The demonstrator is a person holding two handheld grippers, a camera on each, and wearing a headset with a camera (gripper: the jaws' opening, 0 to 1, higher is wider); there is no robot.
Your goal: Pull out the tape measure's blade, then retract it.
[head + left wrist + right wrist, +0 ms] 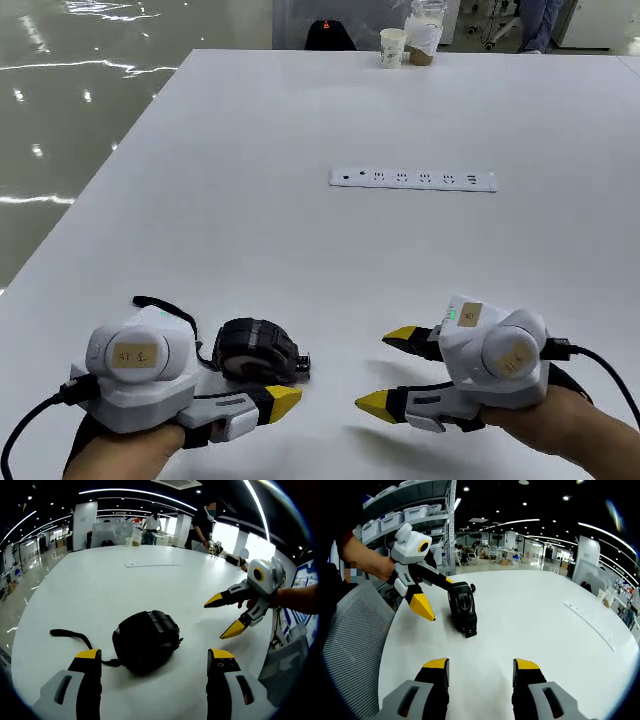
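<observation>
Jaws of the left gripper (155, 655) are spread wide, flanking the tape measure (255, 348), which is laid on the table (400, 260). Its blade end is turned rightward, where the right gripper (388, 370), likewise released and empty, is held near.

An open-plan office-like lab. Shelves (427, 500) of plastic bins (417, 513), ceiling strip lights (135, 491) and a glossy floor (70, 110) surround a white counter (250, 230) with a power strip (412, 179).

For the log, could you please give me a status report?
Left tongs open, tape measure just ahead, retracted. Right tongs open, empty. Nothing in the way.
</observation>
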